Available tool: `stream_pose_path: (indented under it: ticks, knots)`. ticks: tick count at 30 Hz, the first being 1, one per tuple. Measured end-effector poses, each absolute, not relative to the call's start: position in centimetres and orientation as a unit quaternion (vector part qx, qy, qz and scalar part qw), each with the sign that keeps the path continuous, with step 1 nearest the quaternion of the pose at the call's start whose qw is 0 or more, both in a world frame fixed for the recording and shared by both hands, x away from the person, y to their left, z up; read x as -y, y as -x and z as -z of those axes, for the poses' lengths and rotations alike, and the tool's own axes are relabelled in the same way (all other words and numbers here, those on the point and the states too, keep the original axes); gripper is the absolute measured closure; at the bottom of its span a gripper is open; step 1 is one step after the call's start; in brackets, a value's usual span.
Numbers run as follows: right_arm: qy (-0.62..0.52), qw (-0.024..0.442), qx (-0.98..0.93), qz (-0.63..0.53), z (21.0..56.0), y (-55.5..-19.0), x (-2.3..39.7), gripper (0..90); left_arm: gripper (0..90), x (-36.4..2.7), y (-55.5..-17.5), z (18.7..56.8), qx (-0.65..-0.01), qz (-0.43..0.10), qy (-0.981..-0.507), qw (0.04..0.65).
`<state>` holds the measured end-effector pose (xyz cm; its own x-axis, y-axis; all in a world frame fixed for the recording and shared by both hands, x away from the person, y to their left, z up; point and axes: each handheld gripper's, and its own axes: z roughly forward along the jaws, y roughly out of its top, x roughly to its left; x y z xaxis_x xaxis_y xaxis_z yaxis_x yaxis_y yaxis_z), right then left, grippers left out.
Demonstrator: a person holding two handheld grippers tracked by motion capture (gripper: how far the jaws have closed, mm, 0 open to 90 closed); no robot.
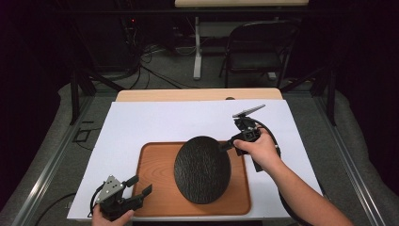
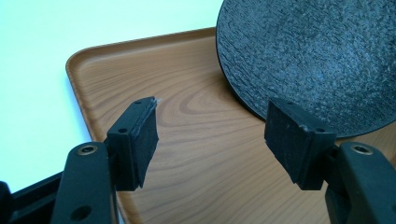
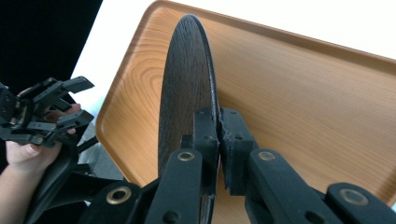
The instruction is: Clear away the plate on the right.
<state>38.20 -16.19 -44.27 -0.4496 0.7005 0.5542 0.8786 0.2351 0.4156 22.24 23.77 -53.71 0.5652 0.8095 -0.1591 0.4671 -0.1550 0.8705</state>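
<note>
A black, rough-textured round plate [image 1: 202,169] stands tilted over a brown wooden tray [image 1: 155,174]. My right gripper [image 1: 226,145] is shut on the plate's right rim and holds it there. In the right gripper view the plate [image 3: 187,84] is edge-on, its rim pinched between the two black jaws of that gripper [image 3: 218,140], with the tray [image 3: 303,102] behind. My left gripper [image 1: 140,187] stands open over the tray's near left corner with nothing between its fingers. The left gripper view has its open gripper [image 2: 210,135] above the tray [image 2: 187,140], the plate [image 2: 313,56] just beyond.
The tray lies on a white sheet [image 1: 155,122] that covers a wooden table [image 1: 197,94]. Behind the table a black folding chair [image 1: 256,49] and a table leg [image 1: 197,52] stand on a grey floor with cables.
</note>
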Motion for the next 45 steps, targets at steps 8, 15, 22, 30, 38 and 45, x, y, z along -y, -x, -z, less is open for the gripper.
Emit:
stream_pose_path:
  ticks: [8,15,22,30,38,45]
  knots:
    - [0.509,0.112,0.782,0.342,44.1,-37.9,16.0,87.1,34.5,-23.8,-22.2,53.7,-0.431,-0.175,-0.740,0.485]
    - [0.505,0.100,0.789,0.337,44.0,-37.8,15.9,87.4,34.5,-23.8,-22.2,53.7,-0.431,-0.174,-0.740,0.485]
    - [0.505,0.090,0.793,0.329,44.2,-37.6,16.1,86.7,34.5,-23.8,-22.3,53.7,-0.431,-0.175,-0.741,0.484]
    - [0.512,0.075,0.796,0.314,44.8,-37.5,16.3,85.0,34.5,-23.8,-22.3,53.7,-0.431,-0.174,-0.742,0.483]
    - [0.518,0.066,0.799,0.299,45.9,-37.6,16.7,83.2,34.5,-23.8,-22.3,53.8,-0.432,-0.174,-0.743,0.482]
    - [0.529,0.065,0.795,0.290,46.8,-37.6,17.0,82.1,34.5,-23.8,-22.3,53.8,-0.432,-0.173,-0.743,0.481]
